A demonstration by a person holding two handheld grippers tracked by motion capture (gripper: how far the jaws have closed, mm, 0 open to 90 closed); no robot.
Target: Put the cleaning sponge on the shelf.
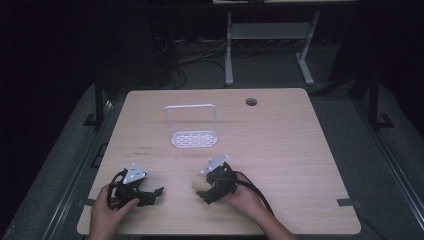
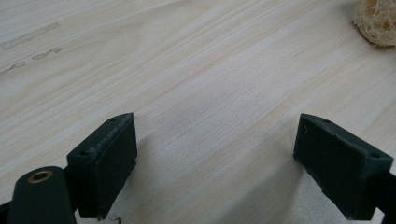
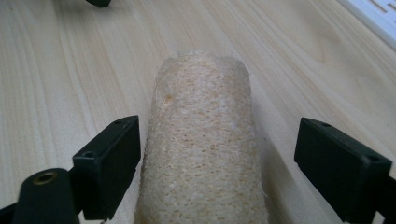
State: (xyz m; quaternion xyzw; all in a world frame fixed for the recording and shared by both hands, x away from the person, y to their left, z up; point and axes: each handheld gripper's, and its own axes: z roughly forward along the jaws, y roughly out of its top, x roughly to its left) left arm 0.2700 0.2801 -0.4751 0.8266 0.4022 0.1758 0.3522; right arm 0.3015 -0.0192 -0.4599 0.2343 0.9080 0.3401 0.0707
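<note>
Right gripper spread wide around the tan, fibrous loofah cylinder lying on the wooden counter. Looks light and springy; squeeze its middle. Left gripper gapes over bare wood.

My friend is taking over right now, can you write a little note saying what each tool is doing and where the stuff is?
Left tool: open, low over bare table, holding nothing.
Right tool: open, jaws on either side of the loofah sponge, not closed on it.
The sponge lies flat on the table, near the front edge. The white rack stands apart, toward the middle.
Done: right tool lined up around the sponge.
Left: probably close on the sponge and lift it; the rack may be where it goes.
</note>
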